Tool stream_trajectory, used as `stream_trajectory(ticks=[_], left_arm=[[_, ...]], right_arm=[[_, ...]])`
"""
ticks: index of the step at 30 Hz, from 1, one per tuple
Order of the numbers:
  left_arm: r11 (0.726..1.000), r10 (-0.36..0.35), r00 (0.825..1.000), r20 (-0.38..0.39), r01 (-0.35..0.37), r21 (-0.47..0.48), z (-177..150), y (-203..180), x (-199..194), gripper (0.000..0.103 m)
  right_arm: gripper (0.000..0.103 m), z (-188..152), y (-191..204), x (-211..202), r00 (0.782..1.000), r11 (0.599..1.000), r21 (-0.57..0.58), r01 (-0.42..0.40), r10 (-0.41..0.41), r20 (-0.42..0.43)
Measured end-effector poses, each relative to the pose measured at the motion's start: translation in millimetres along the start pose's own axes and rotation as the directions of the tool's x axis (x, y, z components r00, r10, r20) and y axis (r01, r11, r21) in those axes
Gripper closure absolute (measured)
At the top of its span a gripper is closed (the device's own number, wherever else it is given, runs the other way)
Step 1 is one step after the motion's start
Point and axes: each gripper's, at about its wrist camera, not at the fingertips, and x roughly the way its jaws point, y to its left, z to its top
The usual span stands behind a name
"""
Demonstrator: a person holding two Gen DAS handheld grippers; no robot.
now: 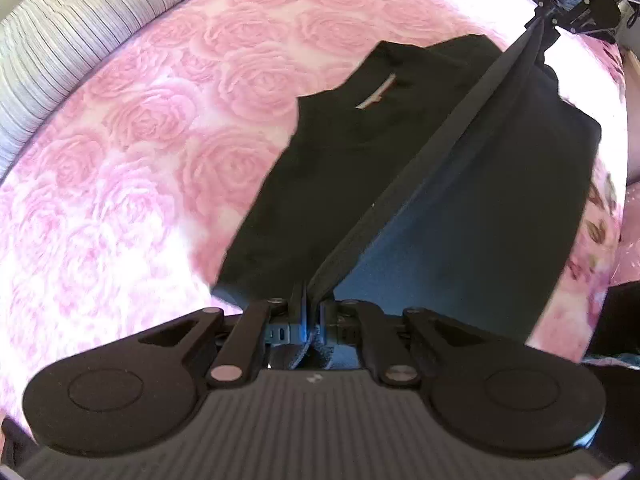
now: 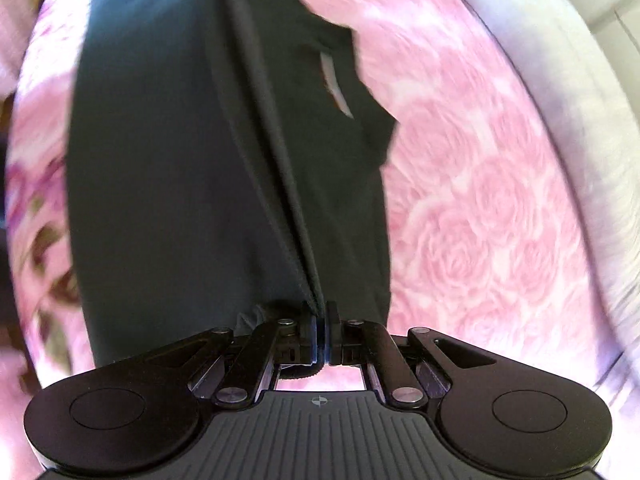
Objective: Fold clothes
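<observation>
A black garment [image 1: 360, 160] hangs stretched between my two grippers above a pink rose-patterned bed cover. Its taut upper edge runs from my left gripper [image 1: 312, 304] up to my right gripper [image 1: 560, 4] at the top right of the left wrist view. Both grippers are shut on that edge. A pale neck label [image 1: 374, 94] shows on the lower layer. In the right wrist view the same garment [image 2: 180, 160] hangs from my right gripper [image 2: 322, 316], with the label [image 2: 334, 84] on its right side. That view is blurred.
The pink rose bed cover [image 1: 140, 140] lies under the garment and shows in the right wrist view [image 2: 480, 200]. A grey ribbed headboard or cushion [image 1: 60, 20] runs along the far edge. A floral pillow or fabric [image 1: 596, 220] lies at the right.
</observation>
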Motion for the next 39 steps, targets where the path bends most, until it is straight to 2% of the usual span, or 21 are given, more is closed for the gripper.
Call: stream_trajectory(ticks=[7, 13, 18, 21, 23, 24, 25, 26, 28, 31, 33, 35, 39], left_arm=[[0.996, -0.076, 0.997, -0.004, 0.075, -0.044, 17, 52, 40, 0.099], [0.991, -0.091, 0.996, -0.019, 0.088, -0.104, 30, 82, 74, 0.098], [0.982, -0.098, 0.994, -0.042, 0.09, -0.167, 33, 94, 92, 0.097], [0.97, -0.086, 0.995, -0.044, 0.074, -0.231, 31, 99, 96, 0.084], [0.94, -0.05, 0.999, 0.004, 0.049, -0.336, 24, 111, 86, 0.07], [0.919, -0.027, 0.999, 0.031, 0.037, -0.392, 20, 118, 79, 0.07], [0.895, -0.007, 0.998, 0.058, 0.032, -0.445, 15, 125, 72, 0.07], [0.872, 0.008, 0.997, 0.081, 0.033, -0.489, 10, 132, 66, 0.07], [0.823, 0.018, 0.993, 0.113, 0.05, -0.566, -3, 143, 57, 0.069], [0.781, -0.007, 0.993, 0.118, 0.079, -0.62, -18, 146, 61, 0.064], [0.77, -0.032, 0.993, 0.113, 0.096, -0.631, -24, 142, 70, 0.063], [0.772, -0.052, 0.992, 0.113, 0.112, -0.626, -25, 136, 80, 0.063], [0.756, -0.095, 0.987, 0.133, 0.158, -0.635, -25, 131, 100, 0.066]], right_arm=[[0.102, 15, -51, 29, 0.998, 0.995, 0.089, -0.051, 0.055, -0.041], [0.102, 24, -85, 55, 0.996, 0.98, 0.182, -0.082, 0.089, -0.029], [0.101, 17, -104, 74, 0.99, 0.943, 0.303, -0.141, 0.144, 0.012], [0.101, 13, -116, 86, 0.984, 0.911, 0.372, -0.176, 0.174, 0.039], [0.099, 8, -122, 84, 0.982, 0.883, 0.428, -0.19, 0.176, 0.072], [0.096, 4, -124, 80, 0.981, 0.867, 0.459, -0.192, 0.165, 0.098], [0.086, 0, -126, 75, 0.981, 0.851, 0.491, -0.189, 0.145, 0.127], [0.065, -4, -128, 68, 0.981, 0.833, 0.523, -0.182, 0.114, 0.159], [0.052, -15, -131, 57, 0.974, 0.776, 0.605, -0.179, 0.052, 0.221], [0.051, -36, -131, 52, 0.96, 0.629, 0.747, -0.215, -0.002, 0.278], [0.05, -47, -126, 55, 0.955, 0.532, 0.812, -0.242, -0.017, 0.296], [0.05, -54, -120, 61, 0.957, 0.48, 0.842, -0.246, -0.018, 0.289], [0.05, -59, -112, 81, 0.955, 0.405, 0.874, -0.268, -0.01, 0.297]])
